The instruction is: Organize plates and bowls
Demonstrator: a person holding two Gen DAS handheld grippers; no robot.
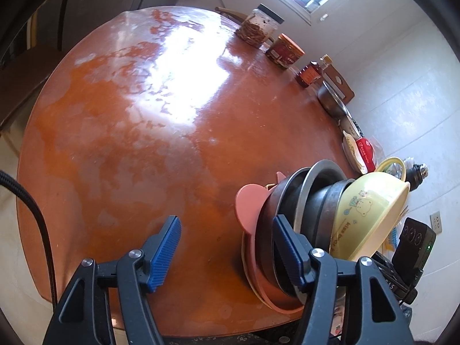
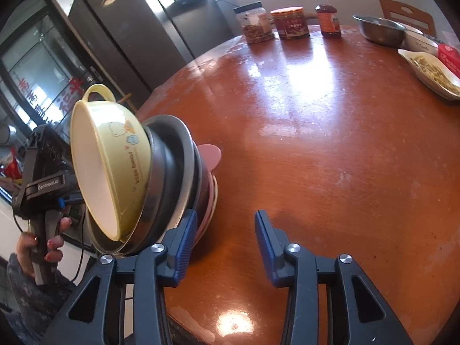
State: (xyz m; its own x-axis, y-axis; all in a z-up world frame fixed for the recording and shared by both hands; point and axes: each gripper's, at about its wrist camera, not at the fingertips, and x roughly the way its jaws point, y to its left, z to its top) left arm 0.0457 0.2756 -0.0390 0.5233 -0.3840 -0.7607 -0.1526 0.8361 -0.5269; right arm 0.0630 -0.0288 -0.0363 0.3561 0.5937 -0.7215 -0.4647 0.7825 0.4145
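A stack of dishes lies tipped on its side near the front edge of the round wooden table (image 1: 129, 149). A yellow bear-print bowl (image 1: 371, 212) (image 2: 115, 172) sits outermost, nested in dark metal bowls (image 1: 316, 192) (image 2: 169, 166). A pink eared plate (image 1: 247, 204) (image 2: 211, 155) sits nearest the tabletop. My left gripper (image 1: 227, 244) is open over bare wood, its right finger against the stack's dark rims. My right gripper (image 2: 225, 238) is open too, with only table in its gap. Its left finger is beside the stack's lower edge.
Along the far rim stand a clear jar (image 2: 254, 24), a red tin (image 2: 290, 23), a sauce bottle (image 2: 327, 17), a steel bowl (image 2: 379, 30) and a white dish of food (image 2: 431, 72). A hand (image 2: 37, 247) holds the other gripper's handle beyond the table edge.
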